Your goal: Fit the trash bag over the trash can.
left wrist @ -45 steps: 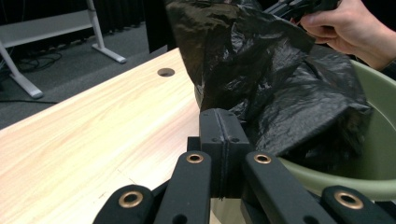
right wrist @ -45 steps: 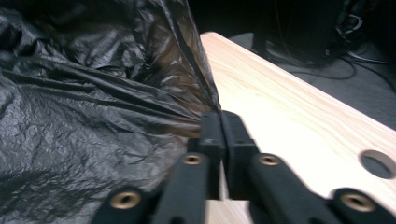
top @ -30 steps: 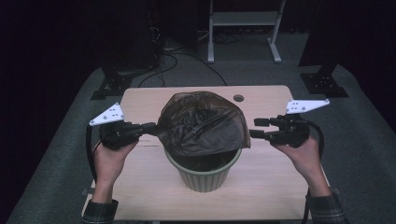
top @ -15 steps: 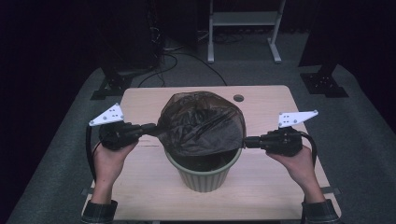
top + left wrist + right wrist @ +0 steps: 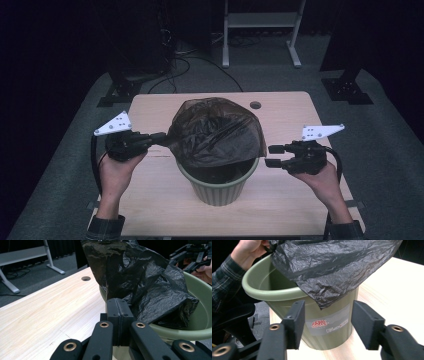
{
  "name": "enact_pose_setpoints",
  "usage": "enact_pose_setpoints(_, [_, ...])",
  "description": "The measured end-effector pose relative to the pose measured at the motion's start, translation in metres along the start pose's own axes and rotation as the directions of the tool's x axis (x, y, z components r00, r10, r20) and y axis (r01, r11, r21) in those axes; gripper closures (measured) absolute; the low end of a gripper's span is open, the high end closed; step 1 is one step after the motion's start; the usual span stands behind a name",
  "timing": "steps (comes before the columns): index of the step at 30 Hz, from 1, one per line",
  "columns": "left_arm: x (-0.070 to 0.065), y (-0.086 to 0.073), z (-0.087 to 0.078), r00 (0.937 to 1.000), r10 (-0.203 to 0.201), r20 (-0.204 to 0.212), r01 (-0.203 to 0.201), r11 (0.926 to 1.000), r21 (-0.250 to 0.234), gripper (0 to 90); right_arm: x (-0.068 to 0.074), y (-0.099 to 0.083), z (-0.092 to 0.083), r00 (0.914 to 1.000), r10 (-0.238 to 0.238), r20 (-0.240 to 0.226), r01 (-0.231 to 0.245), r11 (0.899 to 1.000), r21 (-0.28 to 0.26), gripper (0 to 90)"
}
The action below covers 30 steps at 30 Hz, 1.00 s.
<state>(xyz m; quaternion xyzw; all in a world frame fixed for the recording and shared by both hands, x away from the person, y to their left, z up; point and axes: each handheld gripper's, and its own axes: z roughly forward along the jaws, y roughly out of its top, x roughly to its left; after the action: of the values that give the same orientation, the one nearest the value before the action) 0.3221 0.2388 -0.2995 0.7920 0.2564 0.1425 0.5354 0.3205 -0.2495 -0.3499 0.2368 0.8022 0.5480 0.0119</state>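
A black plastic bag [image 5: 217,132] is draped over the top of a green bin [image 5: 220,192] at the middle of the wooden table [image 5: 295,115]. My left gripper [image 5: 161,138] is shut on the bag's left edge, and in the left gripper view its jaws [image 5: 119,303] pinch the crumpled film [image 5: 140,282] above the bin's rim [image 5: 200,332]. My right gripper [image 5: 271,155] stands just right of the rim; its jaws have just been opening and nothing is pressed between them. In the right gripper view [image 5: 330,315] the bag's loose corner [image 5: 322,303] hangs beyond the jaws over the bin's wall [image 5: 332,322].
A round cable hole [image 5: 255,105] lies in the table behind the bin. A metal stand [image 5: 260,20], floor cables [image 5: 195,60] and dark stands sit past the far edge. Bare wood stretches on both sides of the bin and in front of it.
Half a second ago the right gripper was shut at the bag's right edge; now its jaws are apart and it has sunk lower. The bag's right side hangs loose. The left gripper kept still.
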Motion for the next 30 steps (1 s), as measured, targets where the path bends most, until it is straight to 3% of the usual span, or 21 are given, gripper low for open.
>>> enact_pose_setpoints(1, [-0.001,0.001,0.001,1.0,0.0,0.002,0.0,1.0,-0.001,90.0,0.0,0.0,0.003,1.0,0.0,-0.003,0.0,1.0,0.001,50.5])
enact_pose_setpoints(2, [-0.001,0.001,0.001,1.0,0.0,0.002,0.0,1.0,-0.001,90.0,0.0,0.0,0.003,1.0,0.0,-0.003,0.0,1.0,0.001,50.5])
enact_pose_setpoints(4, [-0.001,0.001,0.001,1.0,0.002,0.003,-0.002,1.0,0.0,90.0,0.001,0.001,0.005,0.9998,-0.021,-0.001,0.021,1.0,0.001,71.1])
enact_pose_setpoints(5, [-0.001,0.001,0.001,1.0,0.001,0.004,-0.001,1.0,-0.001,90.0,0.002,0.001,0.004,0.9993,-0.038,0.001,0.038,0.999,-0.012,77.4])
enact_pose_setpoints(6, [-0.001,0.001,0.001,1.0,0.001,0.004,-0.001,1.0,0.0,90.0,0.002,0.001,0.004,0.9993,-0.038,0.001,0.038,0.999,-0.012,77.4])
enact_pose_setpoints(7, [-0.001,0.001,0.0,1.0,0.003,0.003,-0.003,1.0,0.002,90.0,0.005,0.001,0.001,0.9984,-0.057,0.008,0.057,0.998,-0.027,89.7])
enact_pose_setpoints(16, [0.002,-0.005,-0.013,0.9999,-0.006,-0.014,0.006,1.0,-0.007,90.0,0.004,0.0,-0.022,0.9935,-0.072,0.088,0.075,0.997,-0.03,89.9])
enact_pose_setpoints(17, [0.003,-0.011,-0.018,0.9997,-0.013,-0.019,0.013,0.9999,-0.007,90.0,0.003,-0.004,-0.032,0.9914,-0.069,0.111,0.073,0.997,-0.034,89.9])
enact_pose_setpoints(22, [0.001,-0.024,-0.027,0.9993,-0.028,-0.025,0.028,0.9996,-0.002,90.0,0.001,-0.022,-0.05,0.9872,-0.05,0.151,0.055,0.998,-0.028,89.9])
enact_pose_setpoints(30, [0.002,-0.05,-0.027,0.9972,-0.072,-0.021,0.072,0.9972,0.02,90.0,-0.003,-0.052,-0.056,0.9838,-0.01,0.179,0.009,1.0,0.009,89.9])
